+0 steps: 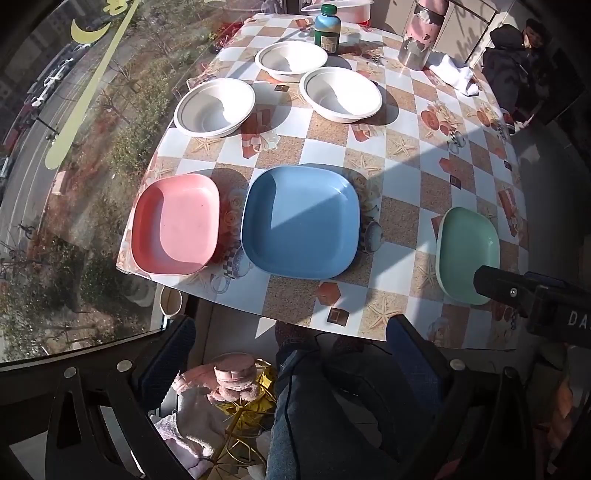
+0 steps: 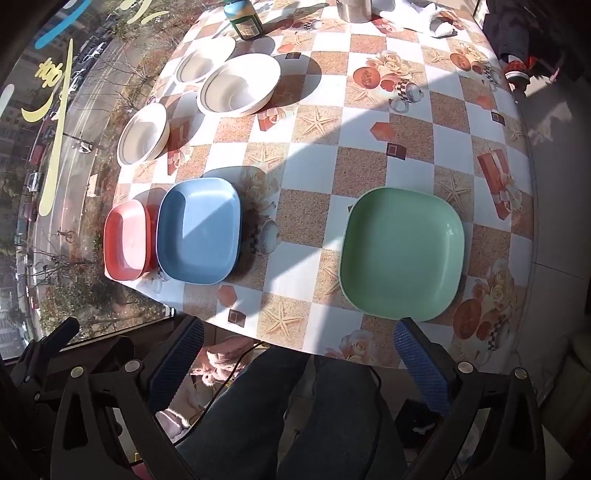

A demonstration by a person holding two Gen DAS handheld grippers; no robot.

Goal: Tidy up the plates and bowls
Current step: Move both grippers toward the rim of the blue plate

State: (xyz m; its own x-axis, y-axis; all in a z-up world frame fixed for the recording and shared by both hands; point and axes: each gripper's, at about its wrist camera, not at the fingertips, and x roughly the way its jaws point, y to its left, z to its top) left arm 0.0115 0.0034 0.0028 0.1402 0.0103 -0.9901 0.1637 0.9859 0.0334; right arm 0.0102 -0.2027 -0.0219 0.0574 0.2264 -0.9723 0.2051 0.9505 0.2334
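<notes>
Plates and bowls all lie apart on the checked tablecloth (image 2: pixel 369 122), none stacked, so I judge the sorting has not yet started and the step in hand is the approach to a first plate. Nearest, the right gripper (image 2: pixel 299 369) hangs off the table's near edge with its blue-padded fingers (image 2: pixel 421 369) spread wide and nothing between them; one pad's tip sits just before the near rim of the green plate (image 2: pixel 402 254). The left gripper (image 1: pixel 291 358) is likewise spread and empty, held back from the edge, facing the blue plate (image 1: pixel 301 221). Just beside the blue plate, at the window side, lies the pink plate (image 1: pixel 175 225); the green one is well apart from both. Farther back stand three white bowls (image 1: pixel 341 94), each separate, and beyond them a green-capped bottle (image 1: pixel 327 29). The next move likely calls for a pad slid under a shallow rim and a firm pinch, since these low plates offer little lip to take.
</notes>
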